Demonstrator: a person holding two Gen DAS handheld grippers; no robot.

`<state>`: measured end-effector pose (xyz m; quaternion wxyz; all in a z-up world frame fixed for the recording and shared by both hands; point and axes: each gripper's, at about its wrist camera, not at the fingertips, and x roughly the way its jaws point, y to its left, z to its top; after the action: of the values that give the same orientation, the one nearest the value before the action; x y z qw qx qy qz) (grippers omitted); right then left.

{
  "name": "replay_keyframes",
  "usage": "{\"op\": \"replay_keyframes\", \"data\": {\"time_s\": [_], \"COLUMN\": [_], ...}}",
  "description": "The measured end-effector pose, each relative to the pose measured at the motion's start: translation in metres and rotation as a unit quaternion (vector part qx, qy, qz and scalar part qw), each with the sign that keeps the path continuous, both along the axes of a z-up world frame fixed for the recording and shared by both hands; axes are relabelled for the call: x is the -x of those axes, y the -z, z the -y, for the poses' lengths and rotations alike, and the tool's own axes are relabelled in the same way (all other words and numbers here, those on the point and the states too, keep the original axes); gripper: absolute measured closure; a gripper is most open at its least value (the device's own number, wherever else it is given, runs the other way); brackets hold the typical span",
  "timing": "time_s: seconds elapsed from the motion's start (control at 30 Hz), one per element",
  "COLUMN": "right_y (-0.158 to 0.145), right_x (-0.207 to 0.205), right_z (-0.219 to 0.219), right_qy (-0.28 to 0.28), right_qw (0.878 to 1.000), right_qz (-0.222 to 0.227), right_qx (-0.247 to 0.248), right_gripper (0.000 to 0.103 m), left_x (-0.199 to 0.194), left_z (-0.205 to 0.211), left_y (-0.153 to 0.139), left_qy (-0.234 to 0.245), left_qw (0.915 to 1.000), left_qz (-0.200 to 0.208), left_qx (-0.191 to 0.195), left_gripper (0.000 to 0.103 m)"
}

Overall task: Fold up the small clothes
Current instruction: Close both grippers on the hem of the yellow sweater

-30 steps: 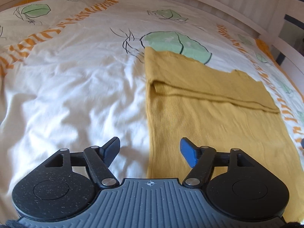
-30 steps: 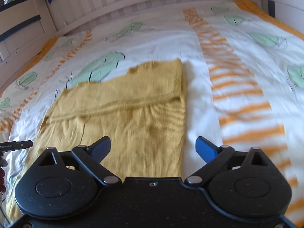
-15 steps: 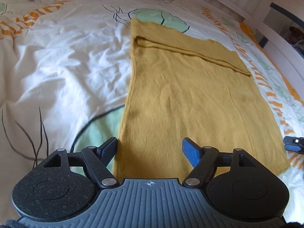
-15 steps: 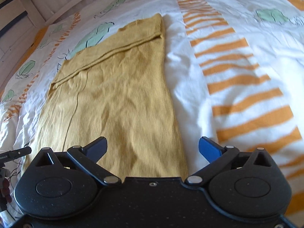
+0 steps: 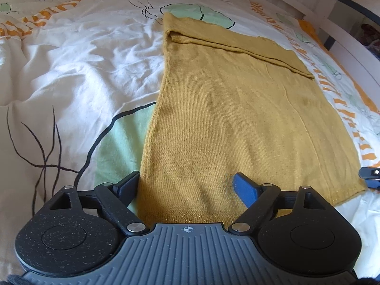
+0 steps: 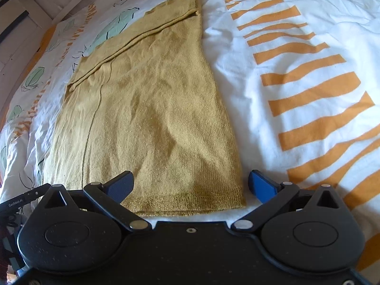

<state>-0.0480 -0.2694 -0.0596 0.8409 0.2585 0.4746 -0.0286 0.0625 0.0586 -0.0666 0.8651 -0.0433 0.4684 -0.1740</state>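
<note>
A mustard-yellow knit garment (image 5: 237, 109) lies flat on the bed, its far end folded over in a band. It also shows in the right wrist view (image 6: 152, 109). My left gripper (image 5: 187, 187) is open, low over the garment's near left corner, jaws straddling the hem. My right gripper (image 6: 190, 186) is open over the near right corner, with the hem edge (image 6: 190, 204) between its fingers. Neither holds anything.
The bed cover (image 5: 71, 71) is white with green leaf prints and orange stripes (image 6: 308, 90), rumpled on the left. A white slatted bed frame (image 5: 351, 38) runs along the far and side edges. The right gripper's tip (image 5: 370, 173) shows at the left view's right edge.
Both grippers have drawn back toward the garment's near hem and dropped lower; the near corners now sit between their open fingers. The garment has not moved.
</note>
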Motion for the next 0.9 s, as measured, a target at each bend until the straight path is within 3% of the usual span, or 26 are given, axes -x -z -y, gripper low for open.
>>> {"op": "replay_keyframes", "data": {"time_s": [0.2,0.5,0.73,0.83,0.9], "right_y": [0.005,0.009,0.008,0.008,0.008], "right_x": [0.001,0.003,0.005,0.006,0.006], "right_z": [-0.001,0.003,0.003,0.003,0.003], "right_qy": [-0.010,-0.006,-0.006,-0.005,-0.005], "right_qw": [1.000,1.000,0.999,0.999,0.999], "right_qz": [0.011,0.028,0.031,0.032,0.032], "right_qx": [0.004,-0.011,-0.012,-0.013,-0.013], "right_gripper": [0.000,0.000,0.000,0.000,0.000], "left_x": [0.001,-0.001,-0.001,0.001,0.002], "left_z": [0.010,0.010,0.002,-0.003,-0.007], "left_y": [0.005,0.009,0.004,0.000,-0.002], "left_qy": [0.023,0.026,0.027,0.025,0.017], "left_qw": [0.9997,0.9996,0.9993,0.9989,0.9989], "left_qz": [0.007,0.011,-0.004,-0.010,-0.013], "left_qx": [-0.008,-0.004,0.024,0.039,0.041], "left_gripper": [0.001,0.001,0.002,0.005,0.015]}}
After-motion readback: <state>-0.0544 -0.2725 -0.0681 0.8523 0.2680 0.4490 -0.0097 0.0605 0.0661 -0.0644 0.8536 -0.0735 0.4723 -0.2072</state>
